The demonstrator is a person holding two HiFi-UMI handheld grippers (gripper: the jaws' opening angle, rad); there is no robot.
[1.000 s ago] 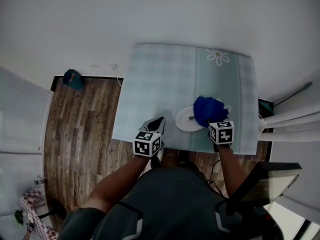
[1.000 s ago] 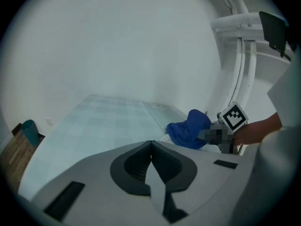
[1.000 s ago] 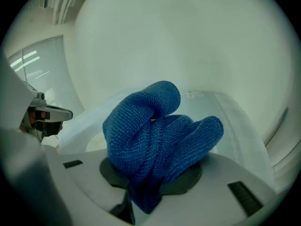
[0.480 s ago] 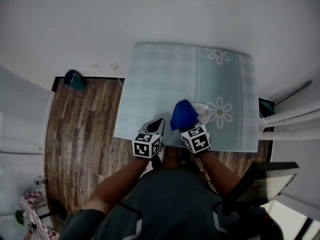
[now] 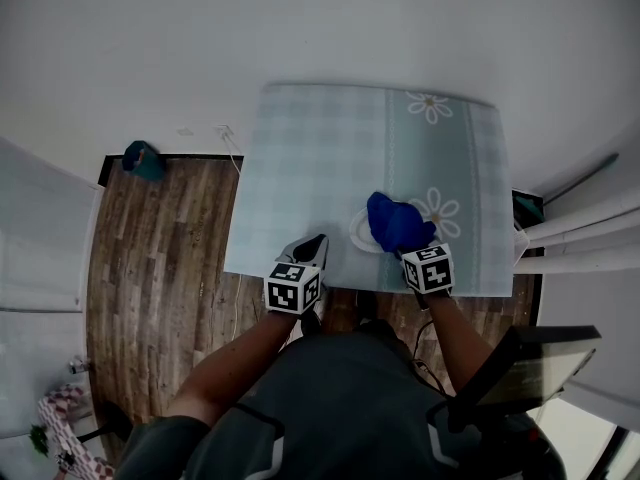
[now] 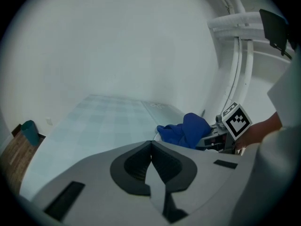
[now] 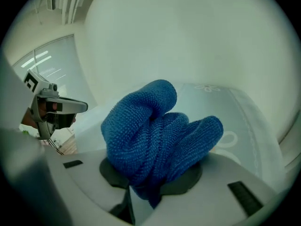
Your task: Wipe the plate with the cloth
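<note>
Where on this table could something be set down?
Bare: the left checked half of the table and the far strip beyond the plate. Crowded: the near edge, with plate, cloth in the right tool, and left tool.

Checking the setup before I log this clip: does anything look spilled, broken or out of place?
Nothing stands out. The plate lies on the table near its front edge; the blue cloth, clamped in the right tongs, sits bunched on it. No spill shows.

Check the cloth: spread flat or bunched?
Bunched: the cloth bulges in thick rolled folds from the right hand-held gripper, clamped at one end.
</note>
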